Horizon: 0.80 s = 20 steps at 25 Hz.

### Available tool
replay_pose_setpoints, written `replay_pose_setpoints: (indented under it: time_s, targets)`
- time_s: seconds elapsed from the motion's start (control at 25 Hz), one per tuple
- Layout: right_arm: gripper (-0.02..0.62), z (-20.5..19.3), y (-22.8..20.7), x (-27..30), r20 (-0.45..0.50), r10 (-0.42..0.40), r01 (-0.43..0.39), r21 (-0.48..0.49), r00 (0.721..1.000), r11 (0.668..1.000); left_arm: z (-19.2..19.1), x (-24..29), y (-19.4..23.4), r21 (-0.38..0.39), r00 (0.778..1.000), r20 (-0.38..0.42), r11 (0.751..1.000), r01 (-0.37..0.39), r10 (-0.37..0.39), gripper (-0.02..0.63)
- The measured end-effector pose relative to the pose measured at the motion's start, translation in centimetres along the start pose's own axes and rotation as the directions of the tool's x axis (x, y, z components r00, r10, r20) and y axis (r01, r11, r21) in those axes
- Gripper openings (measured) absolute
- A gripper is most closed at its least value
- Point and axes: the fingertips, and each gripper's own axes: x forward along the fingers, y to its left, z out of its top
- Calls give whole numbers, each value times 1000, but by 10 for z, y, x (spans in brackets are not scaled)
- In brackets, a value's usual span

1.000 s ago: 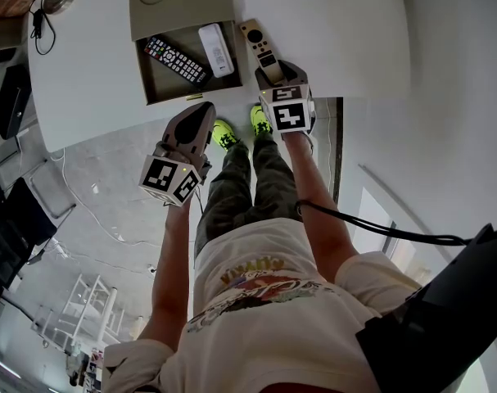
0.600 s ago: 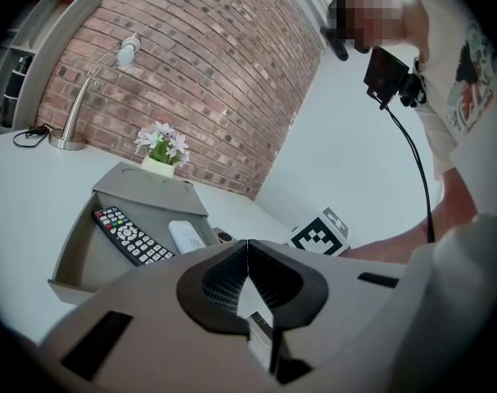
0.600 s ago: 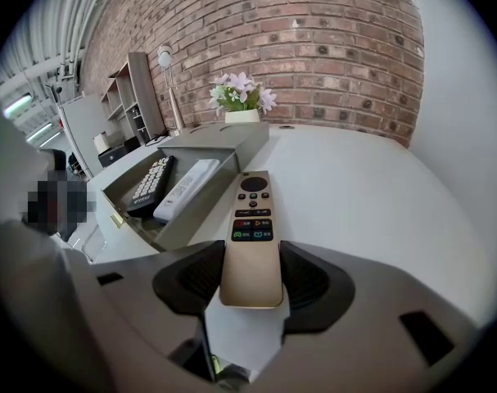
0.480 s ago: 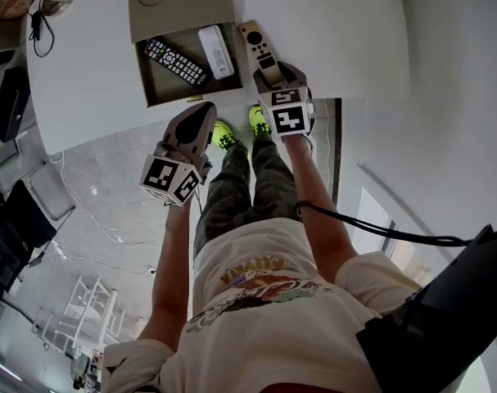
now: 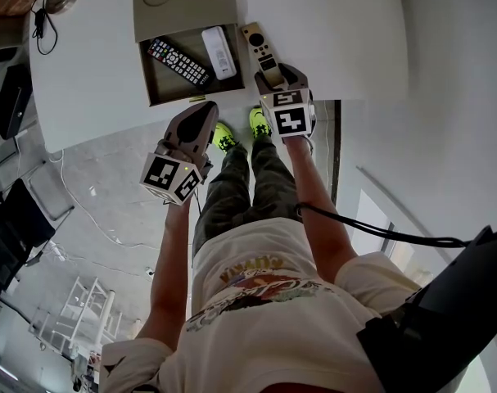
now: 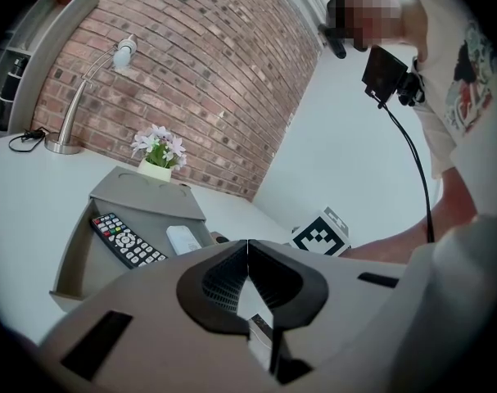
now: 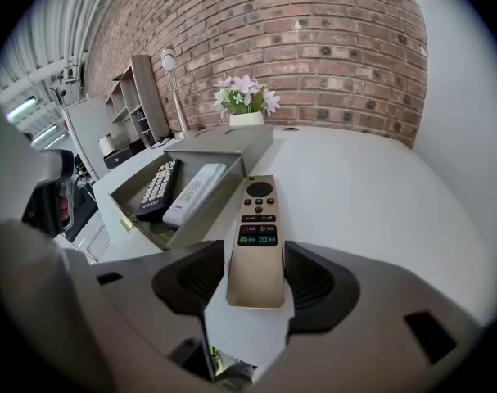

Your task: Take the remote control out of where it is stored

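Nothing has really moved over the last second: both claws sit where they were and only the head camera has nudged a little. Your right claw (image 5: 275,70) is on the plain near end of the gold remote (image 5: 256,46). The jaws stand wide and the pads lie against both long edges, so read it as held across the width. The gold remote is already out of the box (image 5: 187,6). It lies flat and face up on the table (image 5: 330,31), just beside the box's right wall and roughly parallel to it, near end close to the table edge. Key relation: its long axis runs straight away from your right claw, in line with the jaws. The round pad and coloured buttons point away from you toward the far side of the table, and the bare tail points at you. Any lift or slide goes along that axis, and my guess is that a grip this far back will let the far end droop. The right hand is clearly the nearer one. Your left claw (image 6: 247,248) has its jaws together with nothing between them, and hangs off the table edge near the box's open front, well apart from the gold remote. The black remote (image 5: 177,62) and white remote (image 5: 219,52) still lie side by side in the box, untouched.
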Motion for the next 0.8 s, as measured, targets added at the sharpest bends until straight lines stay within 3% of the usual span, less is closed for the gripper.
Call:
replay_pose_setpoints:
  time_s: [0.44, 0.64, 0.8]
  targets:
    - [212, 24, -1, -26, 54, -11, 12, -20, 998, 1000, 26, 1, -19, 44, 999, 37, 998, 38, -39, 6]
    - [210, 30, 1, -36, 49, 34, -31, -54, 998, 998, 42, 3, -34, 60, 996, 59, 996, 63, -66, 6]
    - [84, 43, 0, -52, 71, 33, -26, -107, 997, 994, 53, 2, -45, 62, 994, 75, 995, 79, -83, 6]
